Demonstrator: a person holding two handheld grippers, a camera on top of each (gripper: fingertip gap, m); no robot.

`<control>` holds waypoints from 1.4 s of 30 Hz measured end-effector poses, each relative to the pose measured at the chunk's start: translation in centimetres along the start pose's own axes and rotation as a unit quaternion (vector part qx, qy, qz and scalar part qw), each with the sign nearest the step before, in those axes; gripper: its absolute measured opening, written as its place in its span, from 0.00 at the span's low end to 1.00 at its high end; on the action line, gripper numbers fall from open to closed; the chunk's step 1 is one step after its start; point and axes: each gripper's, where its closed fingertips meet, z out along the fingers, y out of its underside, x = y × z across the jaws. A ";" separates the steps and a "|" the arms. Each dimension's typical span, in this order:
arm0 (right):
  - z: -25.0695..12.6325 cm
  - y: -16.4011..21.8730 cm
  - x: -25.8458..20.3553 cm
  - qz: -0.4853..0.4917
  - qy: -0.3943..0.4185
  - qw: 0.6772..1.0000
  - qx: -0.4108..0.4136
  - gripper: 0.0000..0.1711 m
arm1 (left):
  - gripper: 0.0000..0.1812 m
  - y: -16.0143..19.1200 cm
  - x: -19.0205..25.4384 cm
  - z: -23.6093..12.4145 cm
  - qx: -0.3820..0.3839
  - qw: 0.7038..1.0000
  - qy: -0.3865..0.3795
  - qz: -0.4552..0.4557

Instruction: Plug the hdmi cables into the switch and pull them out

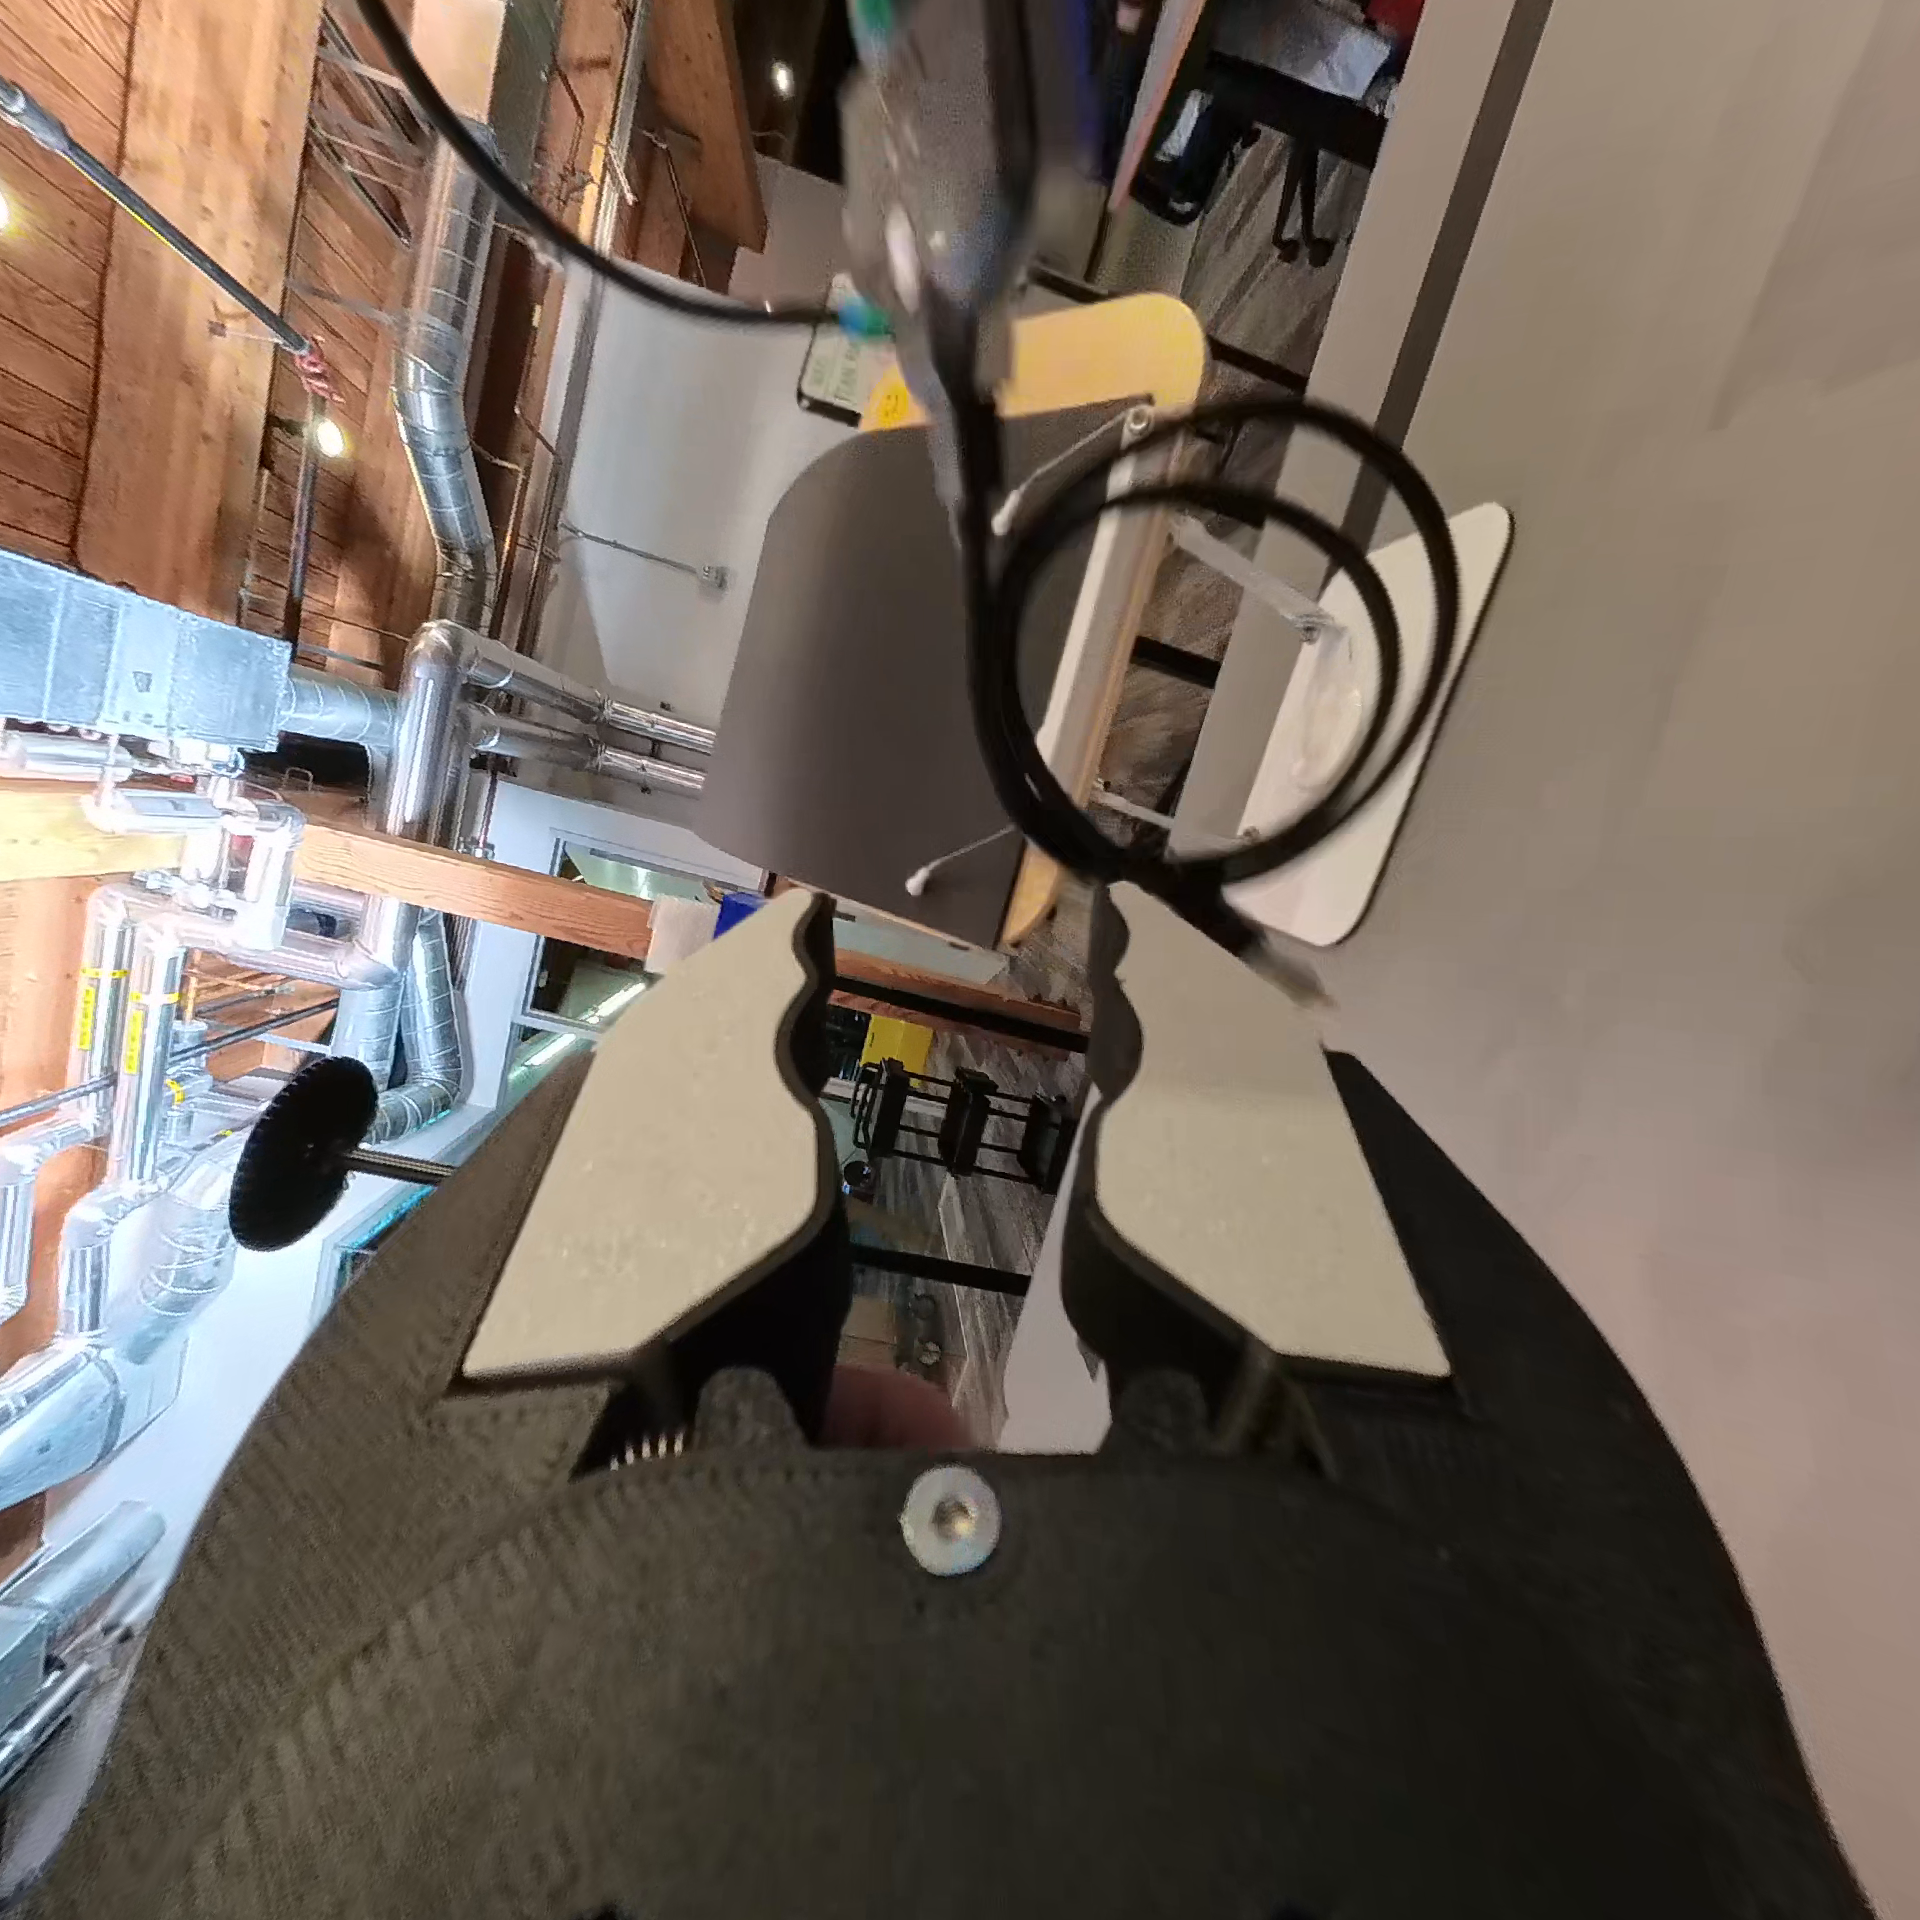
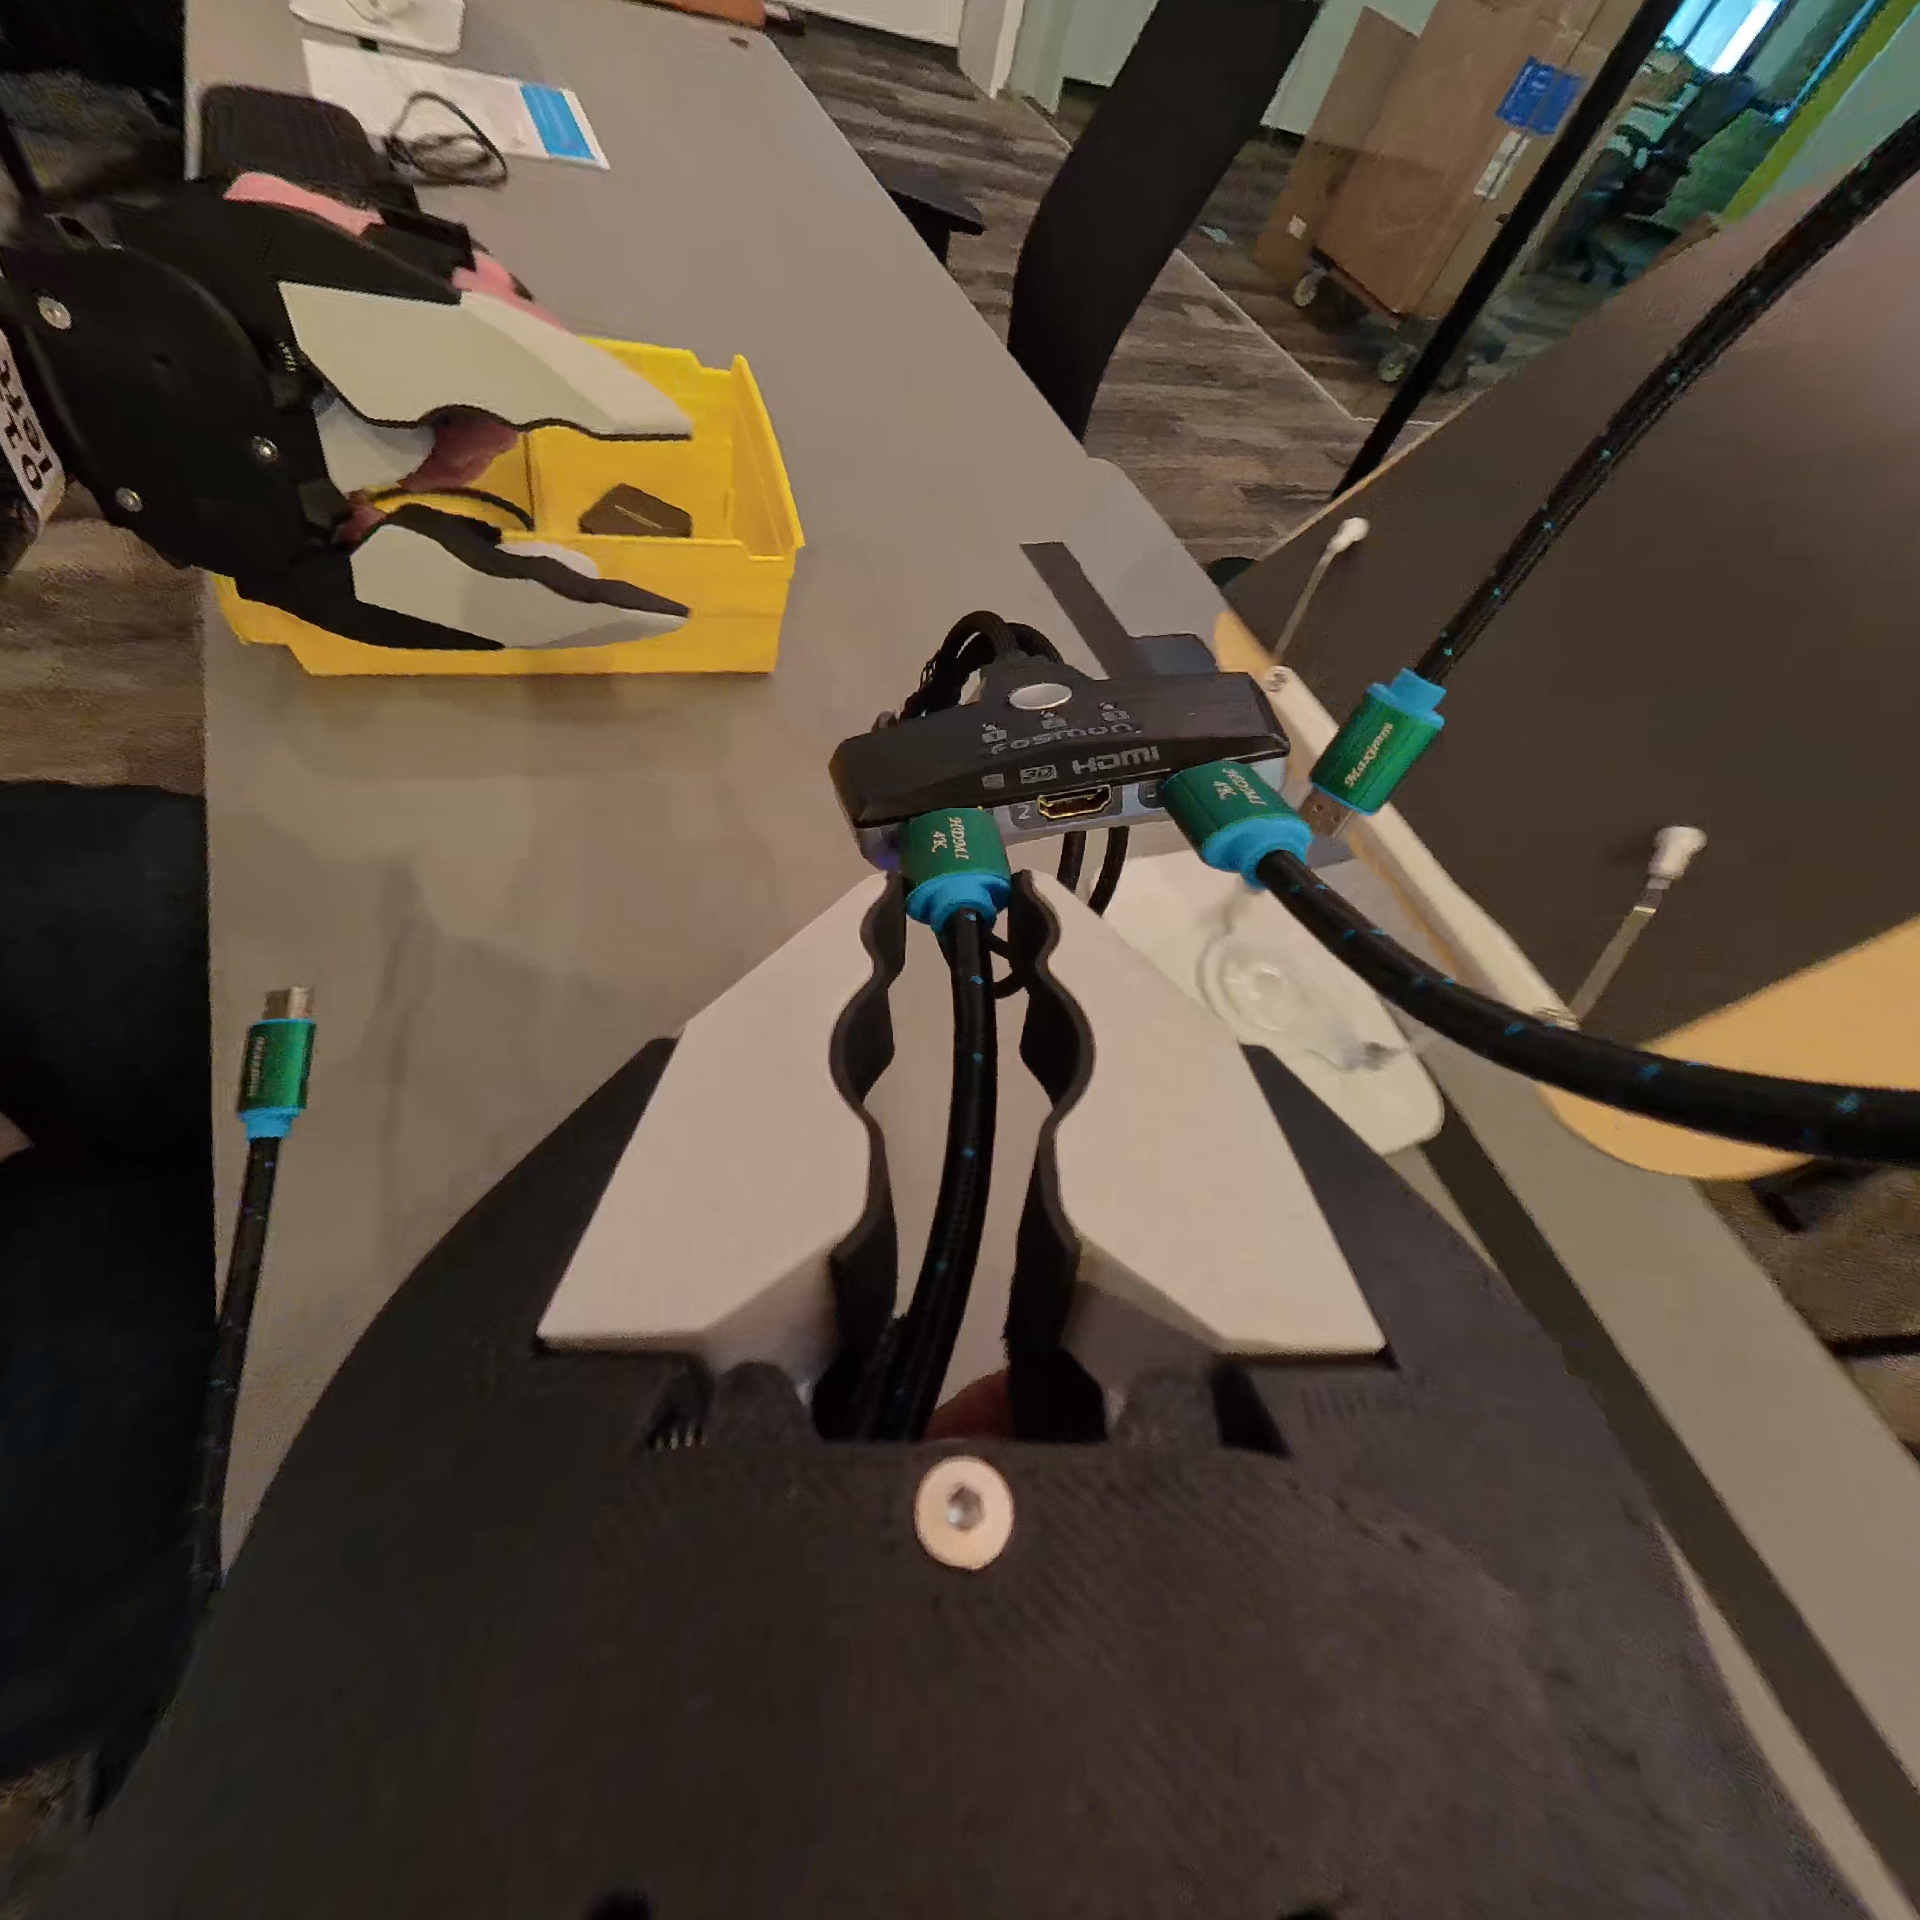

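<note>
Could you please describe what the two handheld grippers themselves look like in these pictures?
Both match: the right gripper and left gripper have ribbed black printed bodies, pale grey wedge-shaped fingers lined with wavy black pads, and a silver screw at the centre. From outside, the left one shows pink padding behind it.

Switch: in the left wrist view we see it only as a blurred shape at the far top edge; its ports cannot be told there.
Right port of the switch: in the right wrist view it is covered by a green plug, so we cannot see how deep the plug sits.
Cable between the right gripper fingers: its near end goes under the gripper body and is hidden.
Cable on the table, left side: cut off by the gripper body.
Yellow bin: its left part is hidden behind the left gripper.
Thick cable: it leaves the picture at the right edge.
</note>
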 end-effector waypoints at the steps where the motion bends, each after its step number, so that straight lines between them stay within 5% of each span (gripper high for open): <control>1: -1.3 -0.1 0.7 -0.012 0.005 1.000 -0.010 0.10 | 0.25 0.3 0.4 -0.2 -0.003 1.000 0.006 -0.005; 7: -9.1 0.6 4.2 -0.132 0.012 0.981 -0.140 0.10 | 0.25 0.5 3.7 -0.8 -0.001 0.999 0.042 -0.021; 17: -19.0 5.5 8.0 -0.200 -0.035 0.869 -0.451 0.10 | 0.24 -0.4 7.8 -0.8 0.014 0.996 0.085 -0.040; 22: -20.2 8.3 9.7 -0.169 -0.035 0.840 -0.514 0.10 | 0.24 -0.3 8.9 -1.1 0.016 0.994 0.098 -0.037; 27: -20.5 10.4 10.3 -0.129 -0.050 0.846 -0.515 0.10 | 0.24 0.3 9.9 -1.5 0.010 0.993 0.111 -0.037; 37: -23.3 17.3 11.7 -0.079 -0.051 0.777 -0.623 0.10 | 0.24 0.0 12.3 -1.5 0.012 0.990 0.141 -0.020; 42: -23.8 21.2 11.4 -0.051 -0.061 0.768 -0.636 0.10 | 0.24 0.1 13.3 -1.6 0.011 0.987 0.157 -0.021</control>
